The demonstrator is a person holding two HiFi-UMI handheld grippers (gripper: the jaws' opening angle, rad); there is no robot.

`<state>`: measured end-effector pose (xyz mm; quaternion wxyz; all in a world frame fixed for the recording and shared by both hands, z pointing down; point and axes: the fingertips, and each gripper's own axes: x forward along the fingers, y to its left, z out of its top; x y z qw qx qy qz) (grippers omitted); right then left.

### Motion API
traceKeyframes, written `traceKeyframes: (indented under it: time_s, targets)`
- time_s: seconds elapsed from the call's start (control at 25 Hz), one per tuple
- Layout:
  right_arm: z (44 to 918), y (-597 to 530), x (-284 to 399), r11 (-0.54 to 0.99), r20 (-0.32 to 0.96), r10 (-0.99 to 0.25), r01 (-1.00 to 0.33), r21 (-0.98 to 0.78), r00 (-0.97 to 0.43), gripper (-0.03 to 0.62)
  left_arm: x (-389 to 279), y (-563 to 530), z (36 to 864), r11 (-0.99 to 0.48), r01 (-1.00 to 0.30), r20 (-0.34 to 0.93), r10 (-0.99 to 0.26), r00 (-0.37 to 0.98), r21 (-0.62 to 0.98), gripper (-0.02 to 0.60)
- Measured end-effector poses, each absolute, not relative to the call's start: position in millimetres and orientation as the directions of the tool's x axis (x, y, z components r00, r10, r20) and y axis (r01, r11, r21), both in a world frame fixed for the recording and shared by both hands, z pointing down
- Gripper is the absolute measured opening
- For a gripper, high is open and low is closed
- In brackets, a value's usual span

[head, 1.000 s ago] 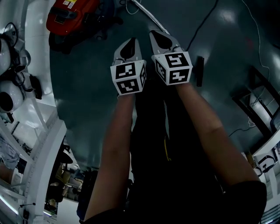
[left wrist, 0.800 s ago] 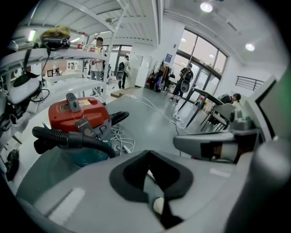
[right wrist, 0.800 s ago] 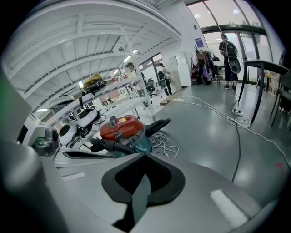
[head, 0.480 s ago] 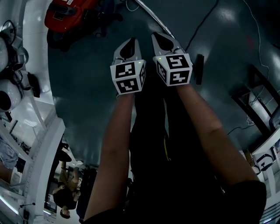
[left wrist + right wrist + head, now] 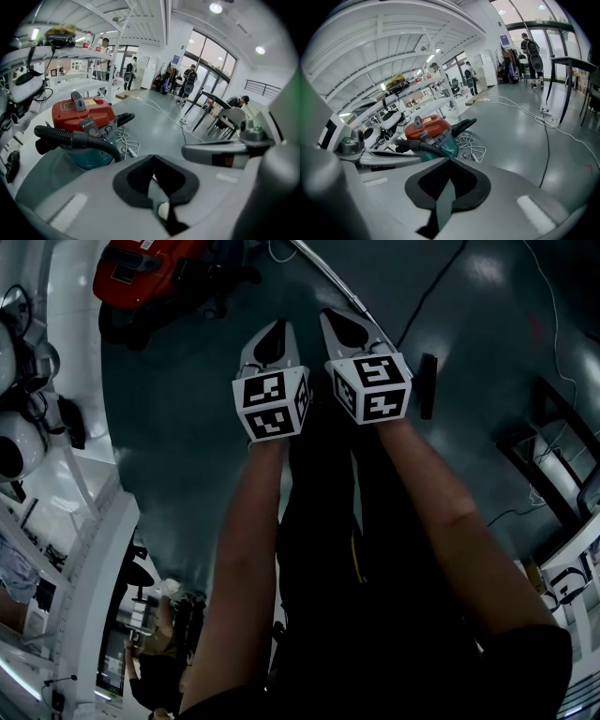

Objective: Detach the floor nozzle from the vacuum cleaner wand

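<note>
The red vacuum cleaner (image 5: pixel 141 268) sits on the dark floor at the upper left, with its black hose (image 5: pixel 75 138) curving round its teal base. A thin silver wand (image 5: pixel 328 277) runs diagonally from the top down to my right gripper (image 5: pixel 344 322). My left gripper (image 5: pixel 274 334) is held close beside it, and both are shut with nothing between their jaws. In the left gripper view the vacuum cleaner (image 5: pixel 82 115) lies ahead to the left of my left gripper (image 5: pixel 157 183). From my right gripper (image 5: pixel 447 180) it (image 5: pixel 429 127) is straight ahead. I cannot make out the floor nozzle.
A narrow black piece (image 5: pixel 428 387) lies on the floor just right of my right gripper. White shelving with gear (image 5: pixel 37 427) lines the left side. Cables (image 5: pixel 553 343) trail over the floor at the right, and a dark frame (image 5: pixel 553 456) stands there. People stand far off (image 5: pixel 103 61).
Both grippers stay where they were, still shut. Only a person at the lower left edge of the head view has shifted.
</note>
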<state>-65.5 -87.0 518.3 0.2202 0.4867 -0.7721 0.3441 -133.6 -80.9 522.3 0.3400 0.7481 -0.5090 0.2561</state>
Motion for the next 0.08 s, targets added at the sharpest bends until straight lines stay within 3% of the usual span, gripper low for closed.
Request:
traceKeyframes:
  time_s: [0.08]
  targets:
    - [517.8, -88.4, -67.3, 0.302, 0.670, -0.599, -0.899, -0.318, -0.438, -0.006, -133.7, -81.8, 523.5, -0.252, -0.936, 0.728, -0.589, 0.351, 0.247, 0.009]
